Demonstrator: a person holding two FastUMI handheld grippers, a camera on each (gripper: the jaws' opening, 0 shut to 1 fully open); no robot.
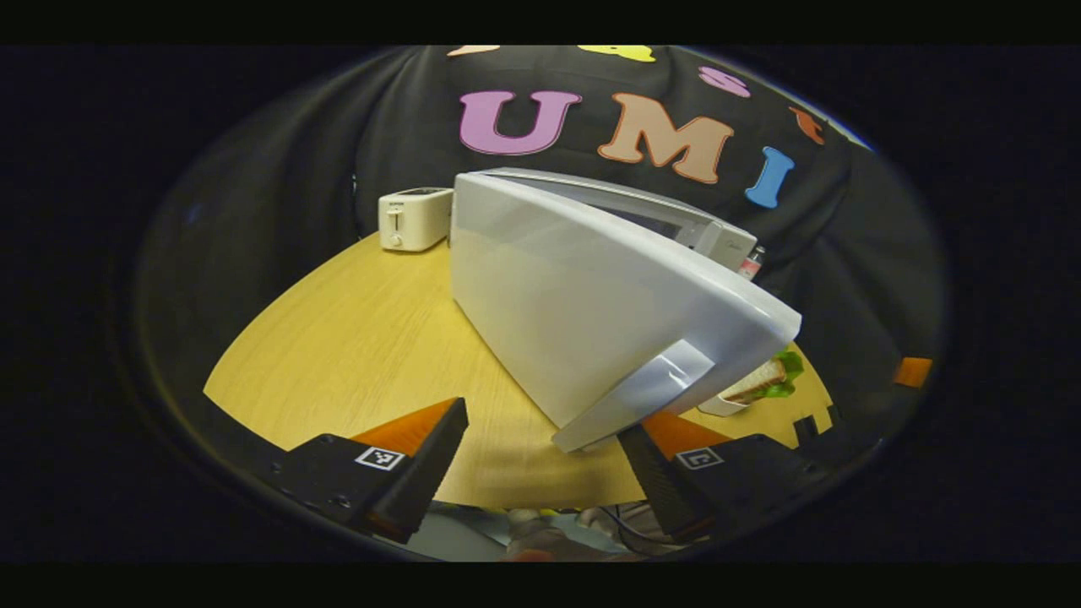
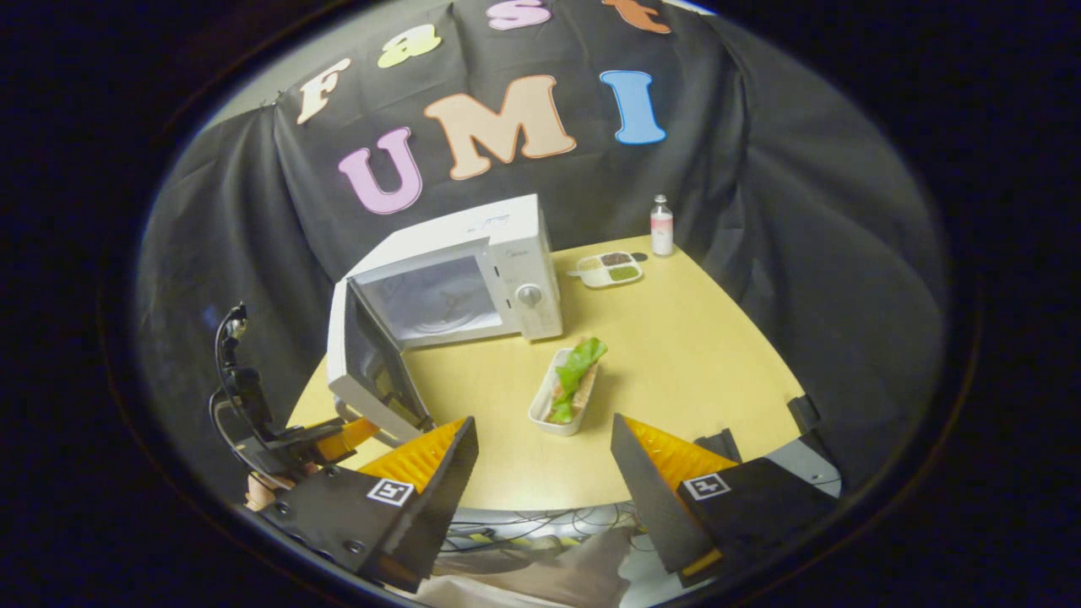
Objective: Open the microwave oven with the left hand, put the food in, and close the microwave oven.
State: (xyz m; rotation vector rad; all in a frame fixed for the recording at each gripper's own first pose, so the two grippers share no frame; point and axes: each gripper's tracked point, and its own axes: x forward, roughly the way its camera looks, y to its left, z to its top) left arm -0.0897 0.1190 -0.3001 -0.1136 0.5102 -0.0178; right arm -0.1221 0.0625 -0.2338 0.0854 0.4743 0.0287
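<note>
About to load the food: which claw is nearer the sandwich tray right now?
Right. The right claw hangs open just in front of the sandwich tray. The left claw is off to the side at the open microwave door.

Cream toaster [image 1: 414,218] on wooden table [image 2: 676,355]; small bottle [image 2: 661,225], divided dish [image 2: 610,269] near far edge

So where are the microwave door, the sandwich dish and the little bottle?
microwave door [image 2: 372,359]: right gripper view, on its inner window.
sandwich dish [image 2: 545,414]: right gripper view, on its white side wall.
little bottle [image 2: 661,228]: right gripper view, on its body.
</note>
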